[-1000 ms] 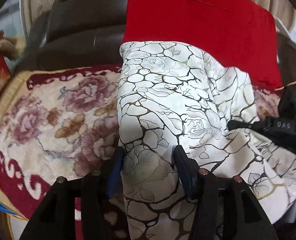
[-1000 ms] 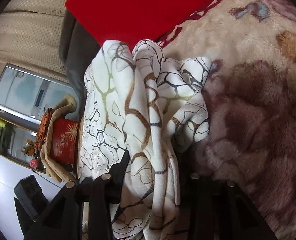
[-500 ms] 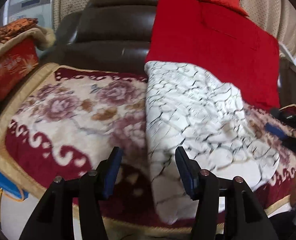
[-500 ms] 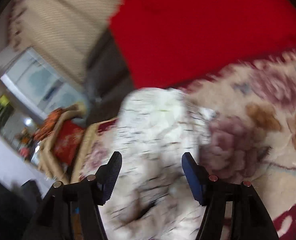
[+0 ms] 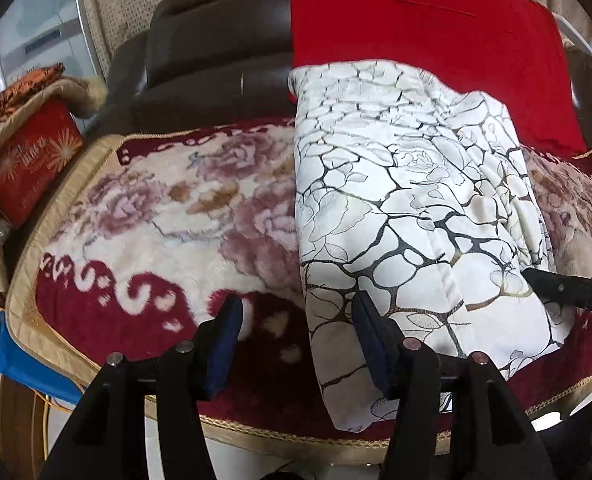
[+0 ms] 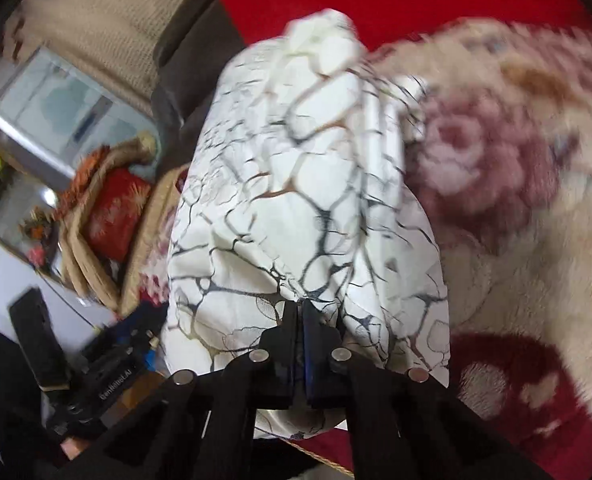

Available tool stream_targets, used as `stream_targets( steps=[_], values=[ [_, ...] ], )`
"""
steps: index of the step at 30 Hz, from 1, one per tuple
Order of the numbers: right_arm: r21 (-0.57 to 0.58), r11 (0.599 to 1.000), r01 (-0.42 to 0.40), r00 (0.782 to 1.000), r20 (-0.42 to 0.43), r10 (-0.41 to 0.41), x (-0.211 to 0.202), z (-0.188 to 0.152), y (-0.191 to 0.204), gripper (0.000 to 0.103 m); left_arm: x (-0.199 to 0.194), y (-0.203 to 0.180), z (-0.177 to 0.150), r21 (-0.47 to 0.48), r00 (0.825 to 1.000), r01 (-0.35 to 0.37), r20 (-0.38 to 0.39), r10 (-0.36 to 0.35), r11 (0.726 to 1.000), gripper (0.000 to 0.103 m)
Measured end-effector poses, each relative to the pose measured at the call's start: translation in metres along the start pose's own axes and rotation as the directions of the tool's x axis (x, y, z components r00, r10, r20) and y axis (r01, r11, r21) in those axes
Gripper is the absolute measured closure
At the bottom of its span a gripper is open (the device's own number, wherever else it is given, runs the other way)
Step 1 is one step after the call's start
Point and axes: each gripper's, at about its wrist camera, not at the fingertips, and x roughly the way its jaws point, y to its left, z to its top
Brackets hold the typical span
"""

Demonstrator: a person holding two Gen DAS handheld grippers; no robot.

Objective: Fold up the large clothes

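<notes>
The white crackle-print garment [image 5: 407, 208] lies folded lengthwise on the floral blanket [image 5: 156, 216], against the red cushion [image 5: 423, 28]. The right gripper [image 6: 300, 320] is pinched shut on the garment's near edge; the left gripper [image 5: 296, 320] gapes, its jaws opening, one finger over that edge. Best to clamp the left before lifting. The left gripper's lettering is too blurred to read.

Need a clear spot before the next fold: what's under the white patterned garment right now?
The white patterned garment lies on the floral blanket, its far end overlapping the red cloth. Whatever lies directly beneath the garment is covered and cannot be seen.
</notes>
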Motion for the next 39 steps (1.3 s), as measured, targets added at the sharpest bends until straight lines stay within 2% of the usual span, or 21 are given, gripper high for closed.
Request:
stream_targets(
  steps=[2, 3, 4, 5, 8, 10, 12, 15, 17, 18, 19, 23, 25, 27, 29, 31, 34, 35, 37, 38, 39],
  values=[
    [-0.023, 1.0, 0.001, 1.0, 0.001, -0.001, -0.008, 0.005, 0.007, 0.097, -0.001, 0.002, 0.0, -0.001, 1.0, 0.006, 0.006, -0.006, 1.0, 0.045],
    [-0.005, 1.0, -0.025, 1.0, 0.001, 0.025, -0.015, 0.009, 0.007, 0.092, -0.001, 0.003, -0.001, -0.001, 1.0, 0.009, 0.01, -0.009, 1.0, 0.045],
    [0.013, 0.997, -0.072, 0.997, 0.013, 0.072, -0.022, 0.015, 0.009, 0.092, -0.001, 0.004, -0.003, -0.007, 1.0, 0.014, 0.022, -0.014, 1.0, 0.045],
    [0.011, 0.992, -0.125, 0.991, 0.055, 0.124, -0.035, 0.027, 0.013, 0.092, -0.002, 0.005, -0.004, -0.012, 0.999, 0.02, 0.033, -0.02, 1.0, 0.045],
    [-0.024, 0.986, -0.163, 0.975, 0.15, 0.165, -0.055, 0.071, 0.027, 0.092, -0.003, 0.006, -0.007, -0.027, 0.998, 0.026, 0.051, -0.025, 0.999, 0.045],
    [-0.003, 0.983, -0.182, 0.968, 0.174, 0.18, -0.051, 0.104, 0.031, 0.092, -0.004, 0.003, -0.008, -0.012, 0.998, 0.016, 0.063, -0.015, 1.0, 0.045],
    [-0.001, 0.99, -0.141, 0.973, 0.185, 0.139, -0.034, 0.139, 0.032, 0.092, -0.004, 0.001, -0.009, 0.004, 0.997, 0.008, 0.073, -0.009, 1.0, 0.045],
    [0.06, 0.997, -0.039, 0.99, 0.138, 0.03, 0.015, 0.175, 0.013, 0.093, -0.003, 0.004, -0.008, -0.003, 0.997, 0.022, 0.071, -0.022, 1.0, 0.045],
    [0.09, 0.991, 0.095, 0.994, 0.038, -0.099, 0.061, 0.181, -0.009, 0.095, -0.001, 0.007, -0.007, -0.024, 0.997, 0.031, 0.067, -0.029, 0.999, 0.042],
    [0.094, 0.988, 0.126, 0.992, -0.022, -0.124, 0.082, 0.177, -0.021, 0.098, -0.001, 0.009, -0.006, -0.036, 0.997, 0.037, 0.066, -0.035, 0.999, 0.04],
    [0.103, 0.986, 0.127, 0.992, -0.037, -0.124, 0.091, 0.171, -0.032, 0.098, -0.001, 0.011, -0.005, -0.046, 0.997, 0.046, 0.06, -0.043, 0.998, 0.04],
    [0.122, 0.99, 0.069, 0.997, 0.039, -0.074, 0.048, 0.154, -0.029, 0.092, -0.003, 0.023, -0.001, -0.126, 0.997, 0.075, 0.025, -0.073, 0.989, 0.04],
    [0.089, 0.996, 0.026, 0.996, 0.077, -0.033, 0.02, 0.138, -0.018, 0.092, -0.014, 0.029, 0.002, -0.173, 1.0, 0.023, 0.008, -0.022, 0.985, 0.04],
    [-0.009, 1.0, 0.005, 0.996, 0.092, -0.004, -0.022, 0.109, 0.001, 0.092, -0.037, 0.031, 0.005, -0.199, 0.999, -0.007, 0.042, 0.016, 0.98, 0.04],
    [-0.087, 0.996, 0.023, 0.994, 0.112, -0.014, -0.053, 0.086, 0.022, 0.092, -0.058, 0.03, 0.007, -0.199, 0.996, -0.051, 0.065, 0.065, 0.979, 0.038],
    [-0.148, 0.988, 0.037, 0.99, 0.141, -0.016, -0.083, 0.058, 0.043, 0.092, -0.089, 0.024, 0.01, -0.2, 0.988, -0.1, 0.094, 0.12, 0.975, 0.03],
    [-0.227, 0.971, 0.07, 0.983, 0.184, -0.028, -0.127, 0.01, 0.071, 0.089, -0.129, 0.018, 0.012, -0.194, 0.978, -0.132, 0.136, 0.16, 0.972, 0.03],
    [-0.245, 0.966, 0.085, 0.982, 0.187, -0.038, -0.139, -0.004, 0.082, 0.081, -0.145, 0.014, 0.012, -0.188, 0.973, -0.146, 0.151, 0.176, 0.971, 0.03],
    [-0.263, 0.961, 0.086, 0.978, 0.207, -0.031, -0.159, -0.025, 0.099, 0.057, -0.168, 0.011, 0.012, -0.179, 0.966, -0.163, 0.172, 0.194, 0.97, 0.029],
    [-0.271, 0.957, 0.101, 0.97, 0.239, -0.035, -0.17, -0.039, 0.109, 0.027, -0.183, 0.008, 0.01, -0.174, 0.961, -0.173, 0.186, 0.205, 0.969, 0.029],
    [-0.273, 0.956, 0.11, 0.964, 0.262, -0.036, -0.176, -0.045, 0.115, 0.019, -0.191, 0.008, 0.01, -0.173, 0.958, -0.178, 0.193, 0.21, 0.969, 0.029]
  ],
)
